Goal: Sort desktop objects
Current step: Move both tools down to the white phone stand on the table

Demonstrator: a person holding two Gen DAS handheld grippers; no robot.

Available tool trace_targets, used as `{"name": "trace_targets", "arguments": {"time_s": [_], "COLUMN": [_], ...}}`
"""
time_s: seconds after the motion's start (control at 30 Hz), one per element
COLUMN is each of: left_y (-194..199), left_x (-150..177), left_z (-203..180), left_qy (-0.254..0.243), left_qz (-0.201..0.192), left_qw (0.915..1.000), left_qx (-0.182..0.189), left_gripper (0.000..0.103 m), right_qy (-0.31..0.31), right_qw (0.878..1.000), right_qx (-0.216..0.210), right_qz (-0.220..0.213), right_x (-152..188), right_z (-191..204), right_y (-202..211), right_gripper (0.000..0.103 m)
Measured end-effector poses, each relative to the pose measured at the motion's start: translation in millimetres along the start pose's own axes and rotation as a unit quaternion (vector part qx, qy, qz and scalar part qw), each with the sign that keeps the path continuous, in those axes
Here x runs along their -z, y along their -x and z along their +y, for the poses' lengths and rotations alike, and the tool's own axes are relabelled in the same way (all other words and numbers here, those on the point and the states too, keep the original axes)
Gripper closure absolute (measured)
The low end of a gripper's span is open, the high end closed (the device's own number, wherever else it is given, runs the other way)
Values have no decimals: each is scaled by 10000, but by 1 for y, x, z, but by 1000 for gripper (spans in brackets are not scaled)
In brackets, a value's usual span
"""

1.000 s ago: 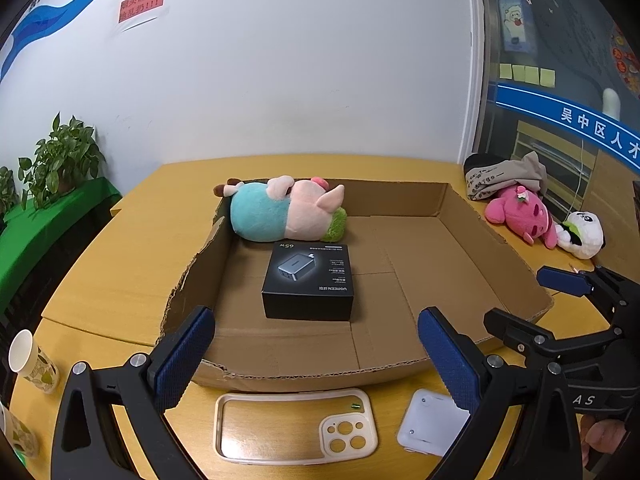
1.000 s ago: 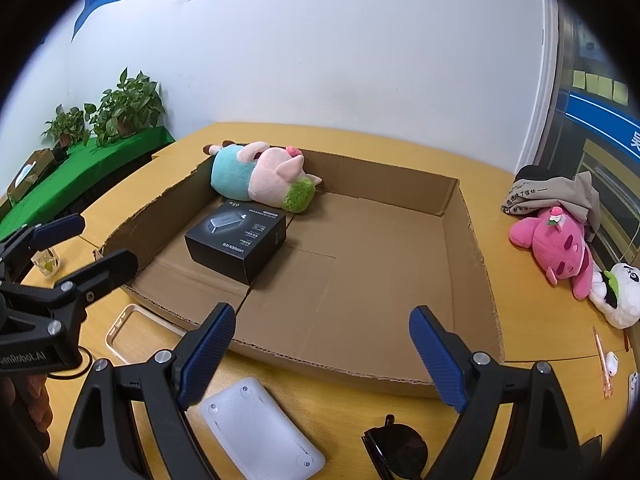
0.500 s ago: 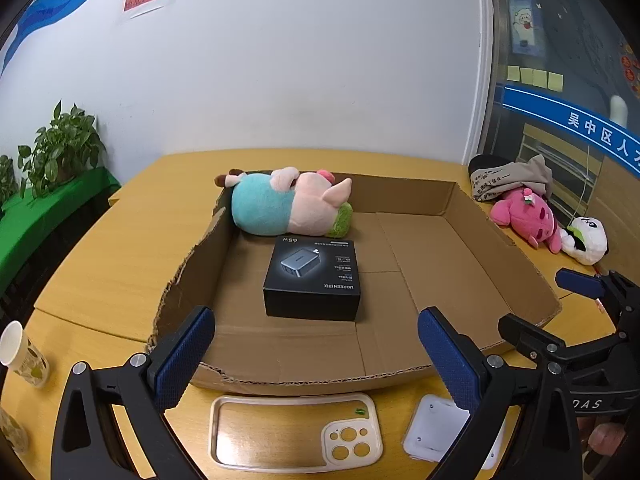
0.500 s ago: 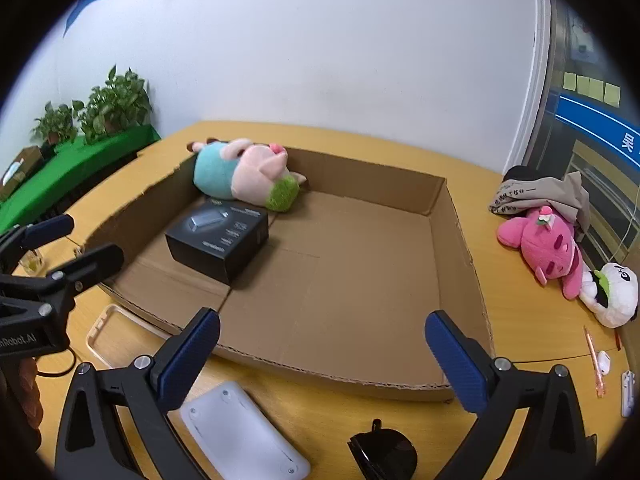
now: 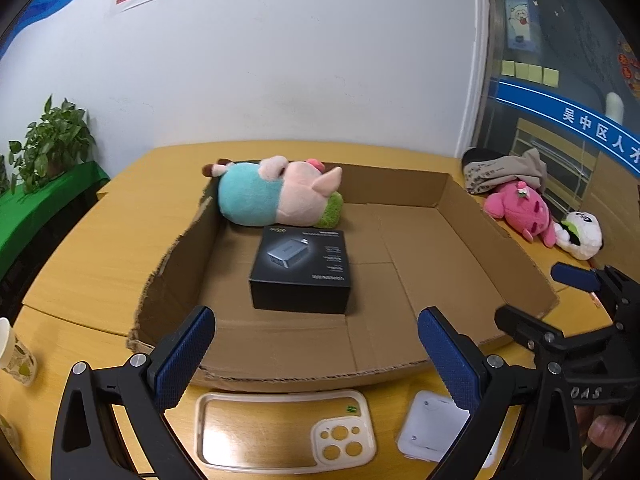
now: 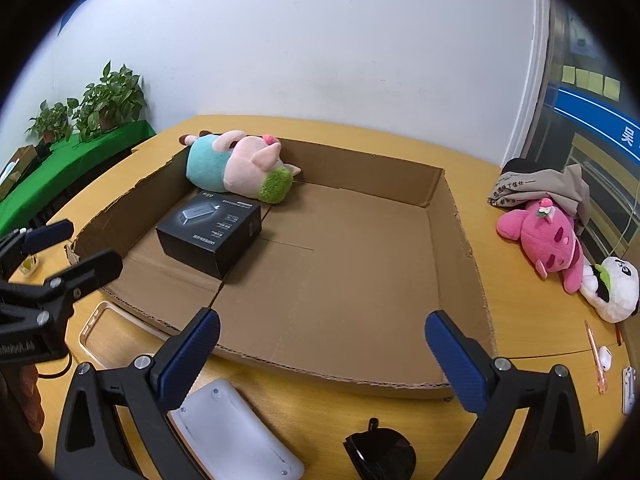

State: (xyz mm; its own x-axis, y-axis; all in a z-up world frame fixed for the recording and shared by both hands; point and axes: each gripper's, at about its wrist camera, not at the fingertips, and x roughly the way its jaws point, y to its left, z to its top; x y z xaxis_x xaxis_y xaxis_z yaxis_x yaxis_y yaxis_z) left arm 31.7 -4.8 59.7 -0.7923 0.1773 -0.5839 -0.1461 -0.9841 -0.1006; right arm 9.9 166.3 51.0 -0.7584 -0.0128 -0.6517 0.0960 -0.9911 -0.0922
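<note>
Both tongs released, nothing between them: left tongs (image 5: 316, 344), right tongs (image 6: 322, 346) just spread wider. Only left view shows the whole phone case (image 5: 286, 430); only right shows the black round thing (image 6: 380, 454). Black charger box (image 5: 302, 270) sits inside the cardboard tray (image 5: 460, 248), near-left.

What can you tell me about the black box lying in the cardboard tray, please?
The black box is a flat, square retail carton of matte card, printed on top with a grey charger and small pale text. It looks closed and undamaged. It lies flat on the floor of the cardboard tray, near its left wall, directly in front of the plush pig; whether they touch is unclear. Neither gripper touches it.
</note>
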Motion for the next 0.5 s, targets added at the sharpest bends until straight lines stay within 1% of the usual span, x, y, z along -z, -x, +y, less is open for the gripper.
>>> {"name": "trace_targets", "arguments": {"time_s": [0.13, 0.2, 0.23, 0.27, 0.3, 0.33, 0.37, 0.43, 0.5], "left_y": [-4, -9, -13, -18, -21, -21, -20, -20, -17], "left_x": [7, 12, 14, 17, 19, 21, 22, 23, 22], "left_z": [-5, -7, -7, -7, -8, -10, -14, -20, -22], "left_qy": [-65, -42, 14, 82, 90, 10, -111, -289, -328], "left_qz": [123, 282, 437, 596, 675, 670, 655, 676, 690], "left_qw": [9998, 9986, 9964, 9929, 9900, 9892, 9892, 9882, 9874], "left_qx": [154, 447, 731, 1031, 1237, 1304, 1309, 1344, 1387], "left_gripper": [0, 0, 0, 0, 0, 0, 0, 0, 0], "right_qy": [-44, -113, -189, -330, -511, -672, -764, -850, -892], "right_qw": [10000, 9997, 9990, 9968, 9927, 9879, 9843, 9774, 9703], "right_qx": [-25, -173, -359, -671, -1004, -1283, -1459, -1749, -1992], "right_qz": [30, 87, 159, 295, 441, 559, 639, 827, 1040], "right_x": [6, 13, 18, 24, 31, 39, 45, 62, 77], "right_z": [-5, -9, -12, -17, -23, -28, -32, -38, -37], "right_y": [-1, -2, -3, -4, -6, -6, -6, -4, -5], "right_gripper": [1, 1, 1, 1, 1, 1, 1, 1, 1]}}
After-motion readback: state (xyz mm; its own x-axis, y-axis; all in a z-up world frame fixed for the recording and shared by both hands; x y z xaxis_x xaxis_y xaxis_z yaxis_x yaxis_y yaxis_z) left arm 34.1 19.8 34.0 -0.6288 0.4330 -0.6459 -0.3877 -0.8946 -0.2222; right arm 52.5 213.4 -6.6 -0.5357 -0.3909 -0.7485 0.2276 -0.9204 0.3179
